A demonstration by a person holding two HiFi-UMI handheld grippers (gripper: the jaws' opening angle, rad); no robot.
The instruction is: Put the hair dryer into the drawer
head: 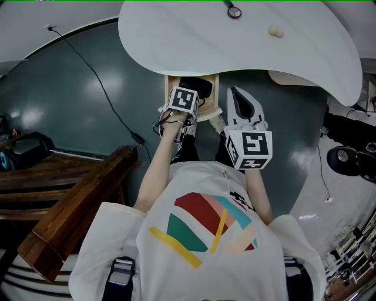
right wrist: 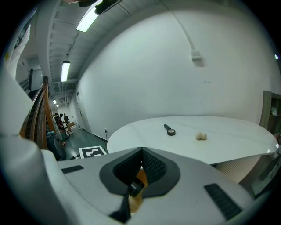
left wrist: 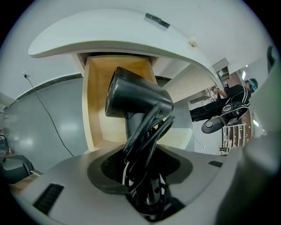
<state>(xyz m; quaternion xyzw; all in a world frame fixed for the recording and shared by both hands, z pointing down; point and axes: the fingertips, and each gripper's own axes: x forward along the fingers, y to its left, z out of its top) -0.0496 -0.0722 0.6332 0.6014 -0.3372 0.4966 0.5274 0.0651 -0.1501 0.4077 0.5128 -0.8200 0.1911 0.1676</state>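
Observation:
A black hair dryer (left wrist: 131, 94) with its cord looped round the handle stands between the jaws of my left gripper (left wrist: 147, 176), which is shut on the handle. In the head view the left gripper (head: 187, 104) points steeply down and holds the hair dryer (head: 197, 88) over the open wooden drawer (head: 168, 82) under the white table. The drawer (left wrist: 99, 88) shows a bare wooden floor. My right gripper (head: 235, 94) hovers just right of the drawer; its jaws (right wrist: 140, 169) meet at the tips with a sliver of wood visible below them.
The white table top (head: 247, 41) overhangs the drawer and bears a small black item (head: 233, 10) and a cream lump (head: 275, 31). A wooden bench (head: 76, 206) stands at the left. A black cable (head: 100, 82) runs across the dark floor. Black equipment (head: 346, 156) sits at the right.

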